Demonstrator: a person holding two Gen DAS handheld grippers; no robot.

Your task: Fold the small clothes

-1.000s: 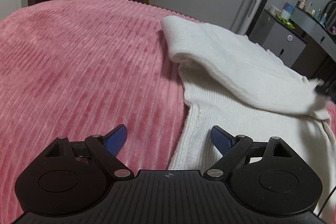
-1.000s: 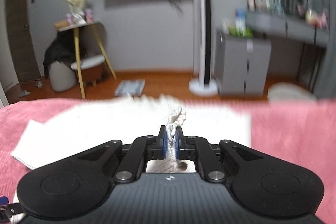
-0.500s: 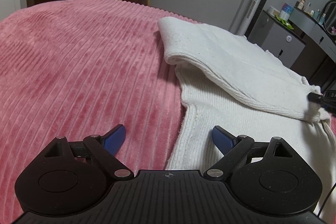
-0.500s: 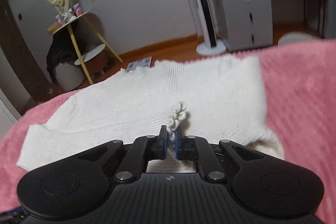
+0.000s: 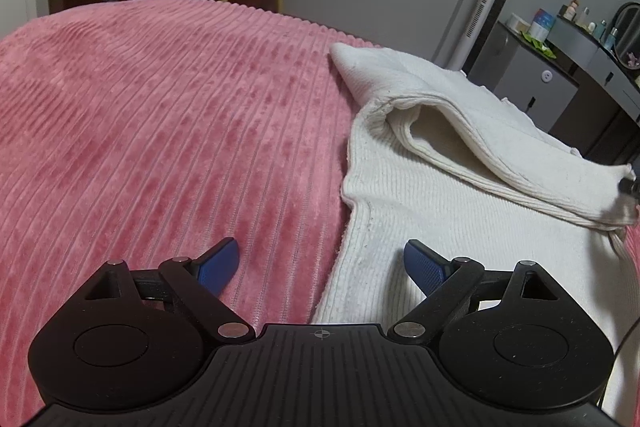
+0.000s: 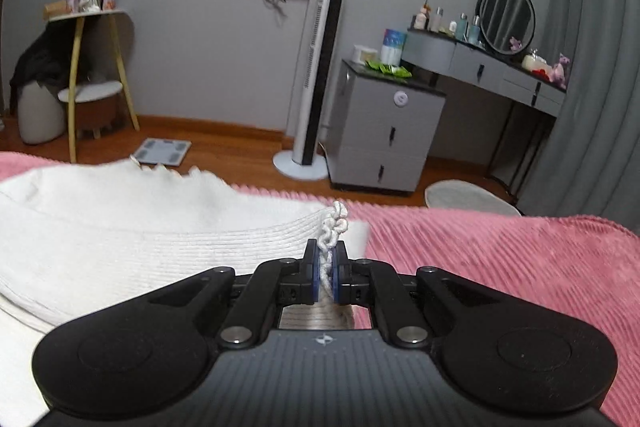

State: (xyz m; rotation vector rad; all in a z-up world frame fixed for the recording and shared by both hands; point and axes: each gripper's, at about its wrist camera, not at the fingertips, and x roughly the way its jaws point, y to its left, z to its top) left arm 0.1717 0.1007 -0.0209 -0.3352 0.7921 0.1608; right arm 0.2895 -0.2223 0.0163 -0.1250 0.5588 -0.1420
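Your right claw [image 6: 329,273] is pinching the sweater [image 6: 140,239] by its edge, fabric bunched ahead of its tips. Your left claw [image 5: 322,263] is spread, low over the sweater's [image 5: 440,203] edge on the blanket [image 5: 160,131].

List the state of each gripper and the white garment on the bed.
left gripper: open, empty, low over the garment's edge.
right gripper: shut on the garment's scalloped hem.
white knit garment: partly folded, one flap laid over its body, fold loose and gaping.
pink bedspread: spread flat under the garment.
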